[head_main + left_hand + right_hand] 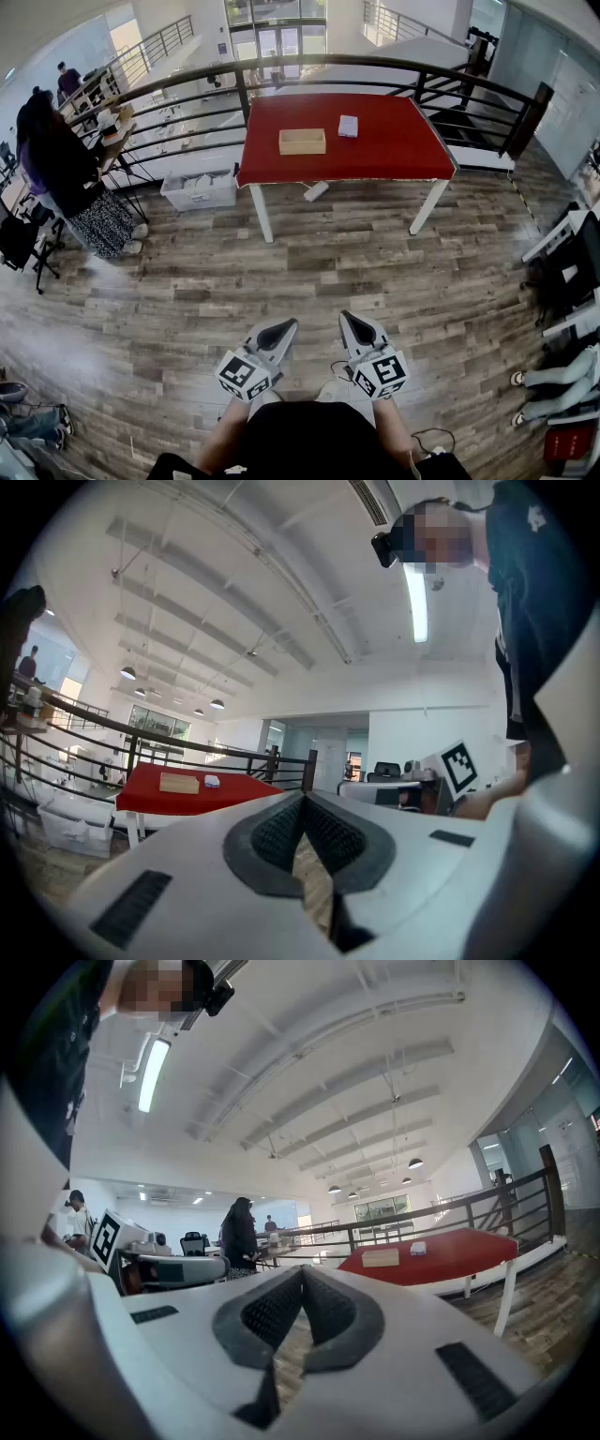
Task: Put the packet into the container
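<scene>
Close above the plank floor point(328, 262), two grippers are held level, the left gripper point(281, 328) and the right gripper point(352, 322), each with its jaws pressed together on nothing. Well beyond them, on one red-topped table point(394, 155), a single small, pale, squarish packet point(348, 126) lies just beside one shallow tan container point(302, 142)

Grey-brown wood-plank floor point(309, 272) runs up to a white-legged bench point(394, 150) topped in red, a curved dark railing point(187, 80) behind it and a white bin point(199, 192) by its left leg. Glass doors point(277, 39) stand beyond the railing; a strip light point(418, 602) glows on the white ceiling point(234, 621)
</scene>
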The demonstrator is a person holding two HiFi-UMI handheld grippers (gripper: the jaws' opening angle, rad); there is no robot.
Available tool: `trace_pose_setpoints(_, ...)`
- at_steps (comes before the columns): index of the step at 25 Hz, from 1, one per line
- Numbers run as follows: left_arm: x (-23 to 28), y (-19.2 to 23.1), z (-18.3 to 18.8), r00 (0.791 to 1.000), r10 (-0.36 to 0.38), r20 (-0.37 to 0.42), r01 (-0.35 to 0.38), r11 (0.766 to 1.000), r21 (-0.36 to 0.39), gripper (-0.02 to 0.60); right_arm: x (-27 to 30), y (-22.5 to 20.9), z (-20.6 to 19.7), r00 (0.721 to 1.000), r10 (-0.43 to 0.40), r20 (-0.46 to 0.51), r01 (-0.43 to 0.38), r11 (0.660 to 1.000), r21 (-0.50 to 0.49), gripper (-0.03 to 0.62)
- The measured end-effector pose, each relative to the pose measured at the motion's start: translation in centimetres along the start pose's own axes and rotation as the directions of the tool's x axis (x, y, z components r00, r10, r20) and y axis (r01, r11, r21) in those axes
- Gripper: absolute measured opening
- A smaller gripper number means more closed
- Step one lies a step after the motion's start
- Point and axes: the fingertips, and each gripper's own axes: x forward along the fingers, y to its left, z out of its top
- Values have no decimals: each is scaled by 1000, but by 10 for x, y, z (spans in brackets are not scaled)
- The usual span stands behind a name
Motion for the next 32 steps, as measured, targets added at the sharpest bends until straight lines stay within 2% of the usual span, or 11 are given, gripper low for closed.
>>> trace_pose_setpoints(7,35,-11,2,1000,9,25,-9,1000,-18,8,-10,-26,3,1000,20,4,-20,1000,-2,20)
trace_pose_setpoints(11,55,-22,14,998,18,67,-11,994,-108,8,-24,-54,-3,1000,-2,10,2,1000,20,20)
trace_pose_setpoints(15,54,-13,27,995,55,81,-44,991,-130,8,-21,-62,-2,999,19,37,-21,998,54,20)
trace_pose_setpoints(22,75,13,28,992,107,68,-96,985,-143,8,-2,-94,-5,1000,14,18,-15,998,56,20)
trace_pose_setpoints(26,96,36,30,991,111,73,-99,984,-147,8,23,-110,-5,1000,18,10,-18,999,50,20)
trace_pose_setpoints(32,127,97,40,988,122,99,-106,982,-154,8,78,-144,4,1000,8,3,-8,999,46,20)
